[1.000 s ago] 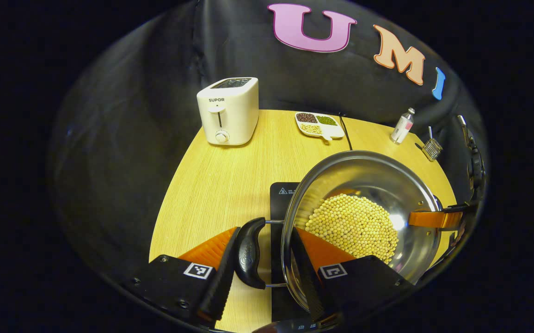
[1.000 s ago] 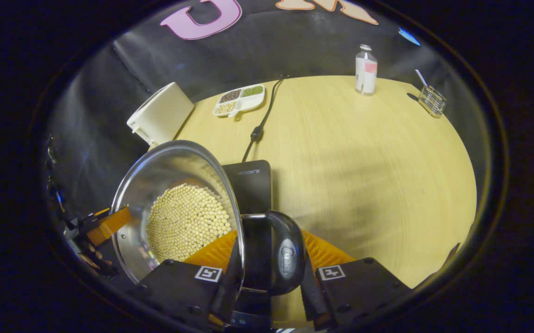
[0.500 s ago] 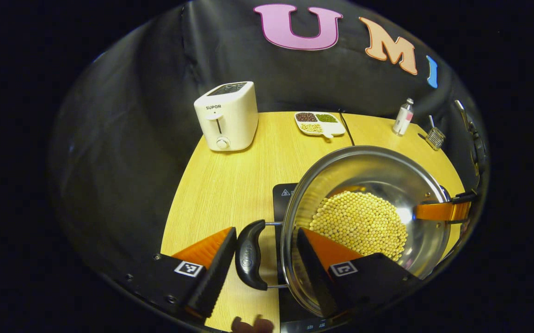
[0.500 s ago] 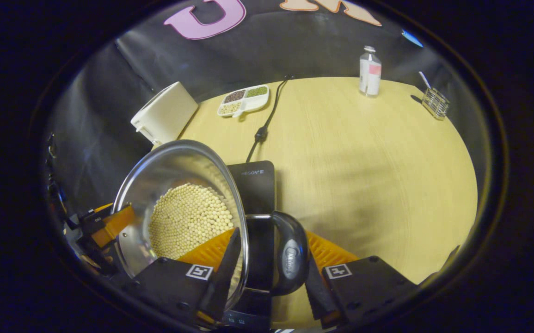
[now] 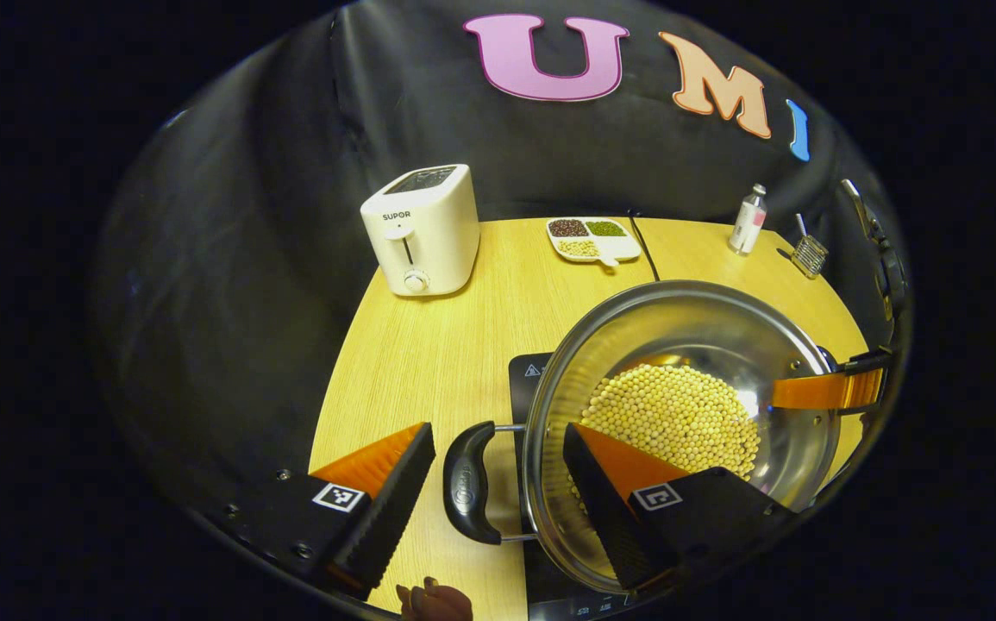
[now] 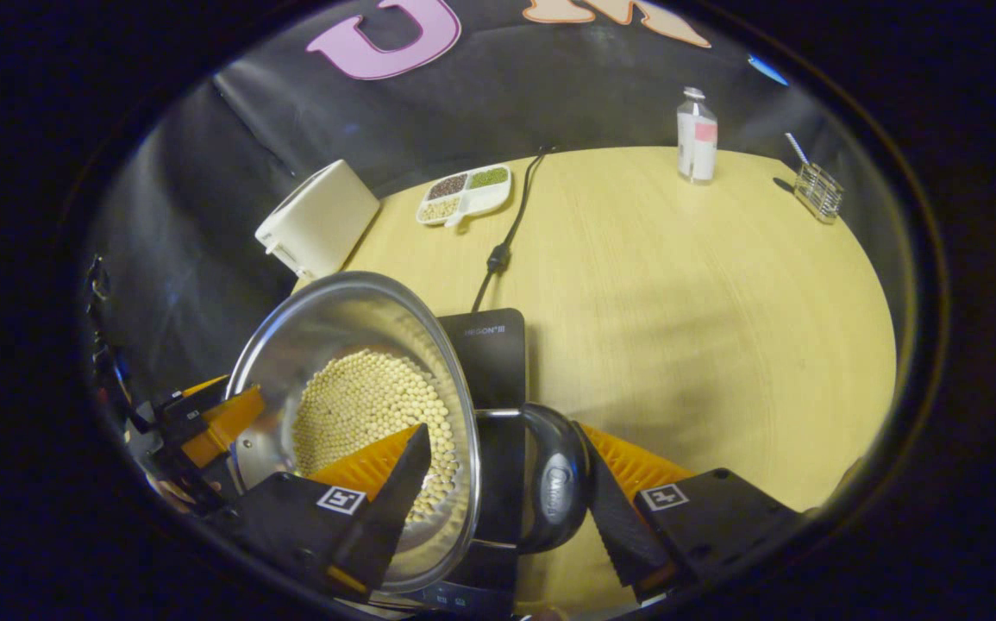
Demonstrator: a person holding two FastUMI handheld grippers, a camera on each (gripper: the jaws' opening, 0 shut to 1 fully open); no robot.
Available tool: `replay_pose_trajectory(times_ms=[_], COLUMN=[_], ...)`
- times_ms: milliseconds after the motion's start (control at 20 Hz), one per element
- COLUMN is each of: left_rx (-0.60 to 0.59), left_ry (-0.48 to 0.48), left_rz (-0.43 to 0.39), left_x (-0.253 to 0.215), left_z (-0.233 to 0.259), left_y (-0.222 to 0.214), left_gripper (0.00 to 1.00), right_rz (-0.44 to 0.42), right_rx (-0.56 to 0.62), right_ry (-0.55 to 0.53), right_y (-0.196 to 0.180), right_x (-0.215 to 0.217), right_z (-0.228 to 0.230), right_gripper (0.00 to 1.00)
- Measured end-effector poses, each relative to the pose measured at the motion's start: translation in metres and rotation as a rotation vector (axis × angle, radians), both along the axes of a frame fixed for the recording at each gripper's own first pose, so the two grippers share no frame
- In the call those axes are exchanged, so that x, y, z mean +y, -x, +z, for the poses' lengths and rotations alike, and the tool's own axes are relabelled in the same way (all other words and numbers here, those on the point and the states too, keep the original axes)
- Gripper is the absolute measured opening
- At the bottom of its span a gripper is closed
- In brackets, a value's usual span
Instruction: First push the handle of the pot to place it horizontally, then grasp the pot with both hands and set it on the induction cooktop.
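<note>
Steel pot (image 5: 704,345) of soybeans (image 5: 674,418) sits on black induction cooktop (image 5: 528,379), on the wood table (image 5: 429,345). Left gripper (image 5: 498,509) spread wide, one finger outside the black side handle (image 5: 467,494), other over the pot; neither touches. Right gripper (image 6: 502,509) also parted, straddling rim and opposite handle (image 6: 556,492), inner finger clear of the wall. Toaster (image 5: 420,228) and divided bean dish (image 5: 592,240) well beyond.

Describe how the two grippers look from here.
Left gripper and right gripper match: black blocky bodies, each side bearing a small square black-and-white marker, with wedge-shaped, ribbed jaws. Fingertips of the holding hand peek in below the left one.
</note>
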State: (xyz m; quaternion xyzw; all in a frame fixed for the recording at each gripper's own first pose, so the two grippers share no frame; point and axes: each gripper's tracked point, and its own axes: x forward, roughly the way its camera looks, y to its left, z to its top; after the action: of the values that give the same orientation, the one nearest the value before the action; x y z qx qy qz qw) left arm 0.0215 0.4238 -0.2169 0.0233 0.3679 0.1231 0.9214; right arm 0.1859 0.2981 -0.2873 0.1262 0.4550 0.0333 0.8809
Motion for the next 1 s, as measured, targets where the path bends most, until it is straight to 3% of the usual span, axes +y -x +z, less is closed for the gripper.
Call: replay_pose_trajectory(times_ms=[150,200,250,350,400,500,550,600,650,750,800,1000], left_rx=[-0.022,-0.035,-0.051,-0.083,-0.097,-0.139,-0.166,-0.19,-0.22,-0.291,-0.338,-0.524], left_ry=[-0.033,-0.055,-0.08,-0.129,-0.148,-0.17,-0.18,-0.194,-0.213,-0.255,-0.268,-0.261], left_rz=[-0.01,-0.011,-0.011,-0.015,-0.014,-0.005,0.002,0.002,-0.001,-0.02,-0.029,-0.048], left_x=[0.0,0.002,0.004,0.007,0.006,0.002,-0.002,-0.007,-0.015,-0.035,-0.048,-0.113], left_z=[0.009,0.014,0.021,0.036,0.044,0.063,0.074,0.085,0.098,0.128,0.143,0.195], left_y=[-0.003,-0.005,-0.007,-0.01,-0.011,-0.012,-0.011,-0.011,-0.009,-0.009,-0.011,-0.009], left_gripper=[0.97,0.97,0.97,0.97,0.97,0.97,0.96,0.96,0.96,0.96,0.96,0.95], right_rz=[-0.001,-0.002,-0.006,-0.01,-0.007,-0.001,0.001,0.008,0.017,0.051,0.075,0.167], right_rx=[-0.033,-0.051,-0.069,-0.118,-0.15,-0.211,-0.238,-0.263,-0.294,-0.369,-0.42,-0.587], right_ry=[-0.002,-0.007,-0.01,-0.016,-0.019,-0.025,-0.025,-0.027,-0.029,-0.037,-0.036,-0.013], right_y=[-0.003,-0.005,-0.008,-0.012,-0.014,-0.016,-0.015,-0.014,-0.012,-0.007,-0.003,0.019], right_x=[-0.003,-0.003,-0.005,-0.01,-0.012,-0.018,-0.022,-0.025,-0.028,-0.033,-0.036,-0.056], right_z=[0.011,0.016,0.022,0.039,0.05,0.071,0.082,0.092,0.104,0.129,0.143,0.192], right_gripper=[0.99,0.95,0.99,0.95,0.99,0.94,0.99,0.94,0.99,0.94,0.99,0.98])
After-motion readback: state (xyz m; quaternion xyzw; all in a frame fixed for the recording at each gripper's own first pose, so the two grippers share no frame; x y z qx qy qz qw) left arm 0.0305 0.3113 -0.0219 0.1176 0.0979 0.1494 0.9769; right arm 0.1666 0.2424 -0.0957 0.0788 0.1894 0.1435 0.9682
